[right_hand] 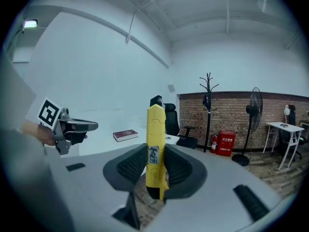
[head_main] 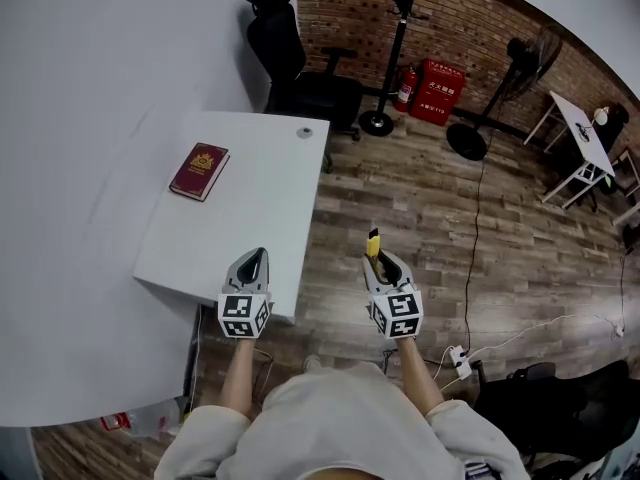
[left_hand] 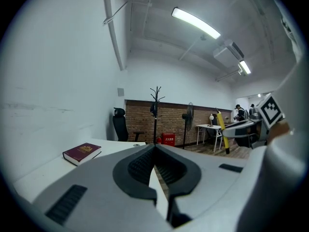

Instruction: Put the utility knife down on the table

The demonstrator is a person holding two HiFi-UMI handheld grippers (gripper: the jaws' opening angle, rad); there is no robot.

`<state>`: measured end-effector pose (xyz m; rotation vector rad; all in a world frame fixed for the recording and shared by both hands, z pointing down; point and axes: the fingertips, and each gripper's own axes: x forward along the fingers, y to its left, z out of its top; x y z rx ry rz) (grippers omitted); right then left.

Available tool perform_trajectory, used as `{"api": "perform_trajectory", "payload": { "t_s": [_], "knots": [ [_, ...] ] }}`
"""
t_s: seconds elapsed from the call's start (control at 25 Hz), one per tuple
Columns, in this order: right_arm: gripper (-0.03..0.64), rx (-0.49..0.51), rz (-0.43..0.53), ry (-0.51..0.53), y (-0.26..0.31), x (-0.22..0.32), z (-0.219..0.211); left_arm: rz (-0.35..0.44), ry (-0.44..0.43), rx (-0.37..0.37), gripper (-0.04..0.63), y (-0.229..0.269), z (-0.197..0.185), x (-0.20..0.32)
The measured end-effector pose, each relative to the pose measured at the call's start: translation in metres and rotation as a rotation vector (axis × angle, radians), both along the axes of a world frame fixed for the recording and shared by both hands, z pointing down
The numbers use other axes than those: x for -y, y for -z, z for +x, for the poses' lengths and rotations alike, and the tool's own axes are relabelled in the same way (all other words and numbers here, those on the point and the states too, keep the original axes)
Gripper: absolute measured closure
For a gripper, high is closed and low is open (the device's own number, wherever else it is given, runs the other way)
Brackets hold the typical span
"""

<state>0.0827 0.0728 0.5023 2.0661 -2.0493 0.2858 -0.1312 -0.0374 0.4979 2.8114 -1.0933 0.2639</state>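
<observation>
My right gripper [right_hand: 155, 151] is clamped on the yellow plastic utility knife [right_hand: 155, 124], held upright over the wooden floor [head_main: 420, 208]. My left gripper [left_hand: 155, 148] has its jaws together, empty. The white rectangular counter [head_main: 270, 198] lies at 10 o'clock of the knife.

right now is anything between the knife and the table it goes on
Nothing visible. The utility knife, in the right gripper, is over the floor beside the table, whose near part is bare; the book lies farther off.
</observation>
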Motion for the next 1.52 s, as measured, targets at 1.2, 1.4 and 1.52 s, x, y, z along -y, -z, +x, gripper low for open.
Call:
{"api": "perform_trajectory", "payload": {
  "t_s": [1.2, 1.4, 1.52],
  "knots": [
    [0.508, 0.047, -0.023, 0.163, -0.013, 0.232, 0.144, -0.065, 0.184, 0.078, 0.589, -0.026, 0.113, 0.200],
    [0.508, 0.055, -0.026, 0.195, -0.016, 0.266, 0.168, -0.084, 0.219, 0.090, 0.589, -0.039, 0.128, 0.222],
    [0.508, 0.056, -0.025, 0.211, -0.016, 0.287, 0.184, -0.090, 0.246, 0.092, 0.589, -0.043, 0.133, 0.235]
  ]
}}
